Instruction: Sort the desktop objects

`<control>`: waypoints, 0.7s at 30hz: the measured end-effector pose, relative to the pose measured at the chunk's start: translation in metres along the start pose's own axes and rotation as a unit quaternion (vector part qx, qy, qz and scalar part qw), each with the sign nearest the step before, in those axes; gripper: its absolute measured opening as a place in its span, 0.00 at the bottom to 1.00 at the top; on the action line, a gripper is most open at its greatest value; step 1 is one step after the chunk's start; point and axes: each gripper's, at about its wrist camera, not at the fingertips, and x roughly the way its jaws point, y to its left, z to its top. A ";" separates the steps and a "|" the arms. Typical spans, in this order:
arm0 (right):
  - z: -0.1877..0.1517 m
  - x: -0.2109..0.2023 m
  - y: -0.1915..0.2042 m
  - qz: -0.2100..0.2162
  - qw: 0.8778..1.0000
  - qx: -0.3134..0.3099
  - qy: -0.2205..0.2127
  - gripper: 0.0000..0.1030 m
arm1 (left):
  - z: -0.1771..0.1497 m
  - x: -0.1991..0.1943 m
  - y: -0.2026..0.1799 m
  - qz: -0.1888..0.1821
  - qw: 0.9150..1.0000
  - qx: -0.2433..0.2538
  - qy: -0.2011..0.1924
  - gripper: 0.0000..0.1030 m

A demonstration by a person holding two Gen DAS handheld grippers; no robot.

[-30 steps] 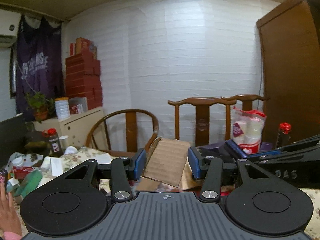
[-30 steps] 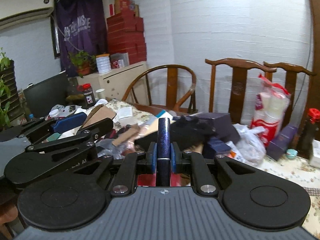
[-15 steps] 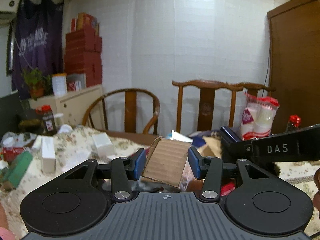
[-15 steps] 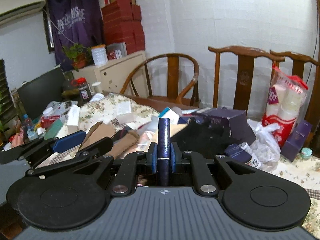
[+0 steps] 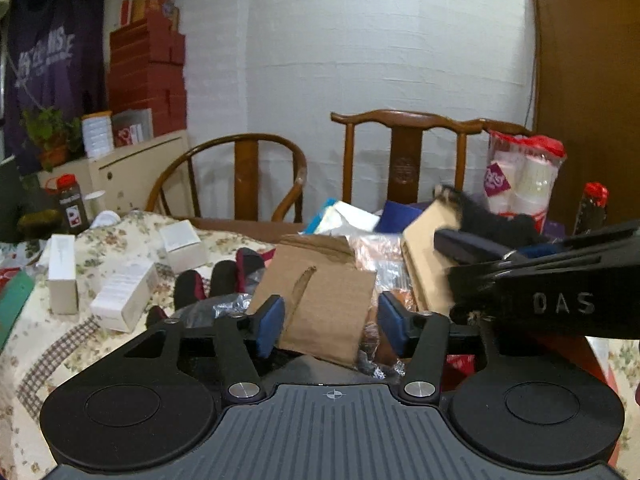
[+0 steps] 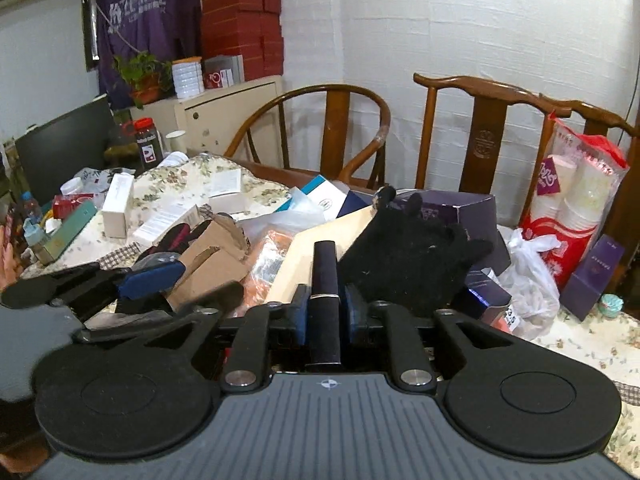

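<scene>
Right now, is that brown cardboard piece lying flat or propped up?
Propped up: the cardboard piece leans tilted on the clutter pile, top edge raised, between the left gripper's opening jaws without touching them.

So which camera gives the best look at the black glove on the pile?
The right wrist view: the black glove shows whole, lying across the boxes. The left wrist view shows only a blurred part behind the right hand-held gripper.

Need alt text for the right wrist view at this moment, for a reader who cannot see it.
The right gripper, its jaws opening, has a slim dark tube upright between its blue pads, above a table heaped with boxes. A black knit glove lies just beyond, the left gripper reaches toward a torn cardboard piece, and wooden chairs stand behind.
</scene>
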 end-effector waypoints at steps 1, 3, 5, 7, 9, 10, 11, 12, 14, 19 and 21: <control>-0.001 -0.001 -0.002 0.017 1.000 0.002 -0.002 0.82 | -0.001 -0.001 -0.002 0.005 1.000 0.005 -0.003 0.70; -0.005 -0.006 -0.003 0.007 0.999 0.007 -0.031 0.88 | -0.001 -0.005 -0.004 0.009 1.000 0.013 -0.014 0.79; -0.005 -0.013 -0.001 0.002 0.999 -0.002 -0.046 0.88 | 0.000 -0.012 -0.006 0.009 0.999 0.016 -0.027 0.81; -0.003 -0.022 0.000 0.006 0.998 -0.004 -0.058 0.88 | 0.003 -0.020 -0.008 0.009 0.999 0.023 -0.043 0.83; 0.000 -0.033 -0.001 0.015 0.997 -0.005 -0.072 0.89 | 0.007 -0.029 -0.011 0.010 0.998 0.026 -0.060 0.86; 0.002 -0.040 -0.001 0.017 0.997 -0.005 -0.081 0.91 | 0.009 -0.033 -0.013 0.010 0.997 0.028 -0.066 0.86; 0.004 -0.046 -0.001 0.016 0.996 -0.003 -0.091 0.92 | 0.011 -0.037 -0.015 0.014 0.997 0.029 -0.070 0.86; 0.005 -0.052 -0.002 0.018 0.995 0.001 -0.101 0.92 | 0.013 -0.039 -0.016 0.016 0.997 0.030 -0.072 0.86; 0.007 -0.063 -0.005 0.023 0.993 0.013 -0.115 0.93 | 0.014 -0.045 -0.018 0.018 0.997 0.026 -0.076 0.87; 0.001 -0.087 -0.020 0.030 0.990 0.042 -0.133 0.97 | 0.008 -0.065 -0.020 0.022 0.996 0.011 -0.081 0.89; -0.005 -0.097 -0.025 0.030 0.990 0.035 -0.135 0.97 | 0.002 -0.077 -0.022 0.026 0.996 0.006 -0.086 0.91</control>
